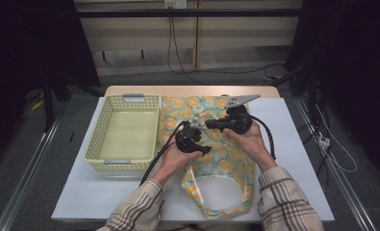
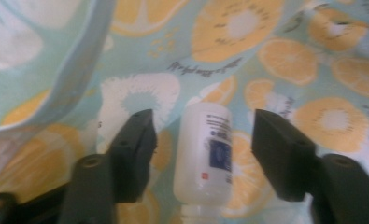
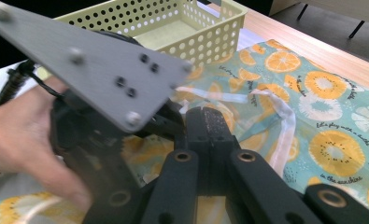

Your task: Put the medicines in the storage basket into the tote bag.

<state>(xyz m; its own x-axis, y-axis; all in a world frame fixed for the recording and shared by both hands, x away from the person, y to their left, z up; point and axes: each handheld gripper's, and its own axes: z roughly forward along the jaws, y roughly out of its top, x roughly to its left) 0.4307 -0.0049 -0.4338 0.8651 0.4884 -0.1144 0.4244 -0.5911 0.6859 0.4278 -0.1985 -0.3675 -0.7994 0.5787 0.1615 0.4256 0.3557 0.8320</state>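
Hands meet in the high view over the fruit-print bag [image 1: 221,154] beside the yellow basket [image 1: 122,129]; in the left gripper view the left gripper [image 2: 201,140] stands released, a white bottle [image 2: 205,158] lying between its jaws on the cloth, untouched; in the right gripper view the right gripper [image 3: 210,123] is clenched, and whether it pinches the bag is unclear.

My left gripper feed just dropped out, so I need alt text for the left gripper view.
A small white plastic bottle with a blue label lies between the open black jaws of the left gripper, with a gap on each side. Under it is a pale teal fabric bag printed with orange slices; a folded edge of the bag rises at upper left.
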